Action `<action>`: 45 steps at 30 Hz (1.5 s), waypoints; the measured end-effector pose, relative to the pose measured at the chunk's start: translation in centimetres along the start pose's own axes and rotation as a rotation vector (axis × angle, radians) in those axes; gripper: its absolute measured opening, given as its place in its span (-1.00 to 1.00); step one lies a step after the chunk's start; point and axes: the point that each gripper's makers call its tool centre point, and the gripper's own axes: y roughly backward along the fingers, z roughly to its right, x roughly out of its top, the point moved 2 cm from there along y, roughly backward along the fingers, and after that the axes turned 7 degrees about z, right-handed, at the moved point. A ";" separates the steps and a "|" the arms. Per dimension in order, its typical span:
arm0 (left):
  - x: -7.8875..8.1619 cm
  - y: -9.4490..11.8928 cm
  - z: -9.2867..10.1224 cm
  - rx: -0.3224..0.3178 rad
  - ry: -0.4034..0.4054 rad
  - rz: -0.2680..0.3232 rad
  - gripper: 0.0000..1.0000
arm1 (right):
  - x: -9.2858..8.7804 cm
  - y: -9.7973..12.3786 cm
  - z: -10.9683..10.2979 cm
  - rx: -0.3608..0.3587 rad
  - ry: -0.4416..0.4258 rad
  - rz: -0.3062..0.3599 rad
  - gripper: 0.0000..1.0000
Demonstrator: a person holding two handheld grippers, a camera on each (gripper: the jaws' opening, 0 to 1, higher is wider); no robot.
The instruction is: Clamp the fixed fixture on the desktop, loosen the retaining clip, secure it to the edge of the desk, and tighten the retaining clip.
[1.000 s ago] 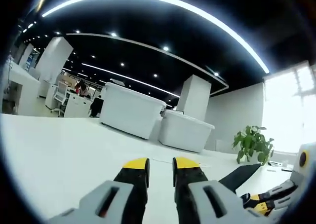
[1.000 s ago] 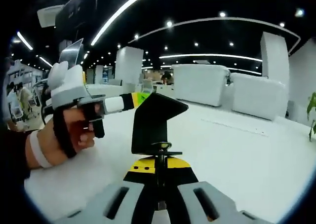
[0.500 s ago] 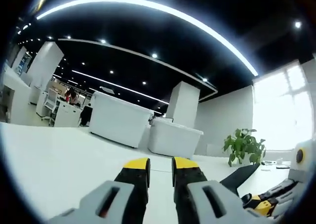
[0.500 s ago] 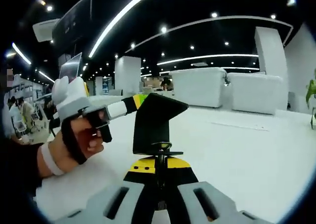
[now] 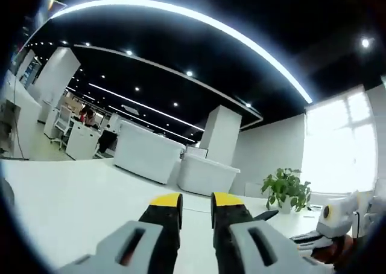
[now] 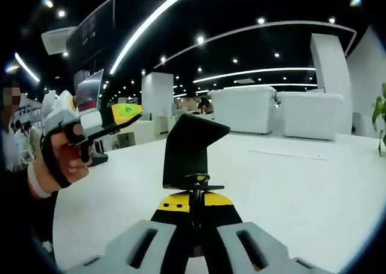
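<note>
Right hand-held gripper (image 6: 194, 209) is gripping the black clamp bracket (image 6: 188, 150), its yellow-tipped jaws closed on the bracket's lower part around the threaded screw (image 6: 194, 204), and is holding it upright above the white tabletop (image 6: 289, 189). Left hand-held gripper (image 5: 196, 203) is holding nothing; its jaws are standing nearly together with a narrow gap between them. In the right gripper view that left hand-held gripper (image 6: 117, 114) is hanging well apart from the bracket, off to the side, carried by a person's hand (image 6: 63, 159).

Risk, as judged: the bracket is being held by a small area low down, so it may be prone to twisting or slipping in the jaws once the screw is turned or the bracket is pressed onto the tabletop edge. The screw is sitting between the jaws, which is leaving little room for the other hand-held gripper to reach it.

Surroundings: white bins (image 5: 175, 165) are standing far back on the tabletop, and a potted plant (image 5: 283, 189) is standing toward the window. Nothing is lying close to the bracket.
</note>
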 end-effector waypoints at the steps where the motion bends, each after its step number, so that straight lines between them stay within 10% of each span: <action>1: 0.2 0.6 -0.2 0.002 0.001 0.006 -0.61 | 0.1 0.1 -0.1 0.000 0.002 0.002 -0.97; 45: 1.9 14.5 0.9 -0.064 0.038 -0.045 -0.61 | 0.6 11.9 -5.9 -0.030 -0.010 0.049 -0.96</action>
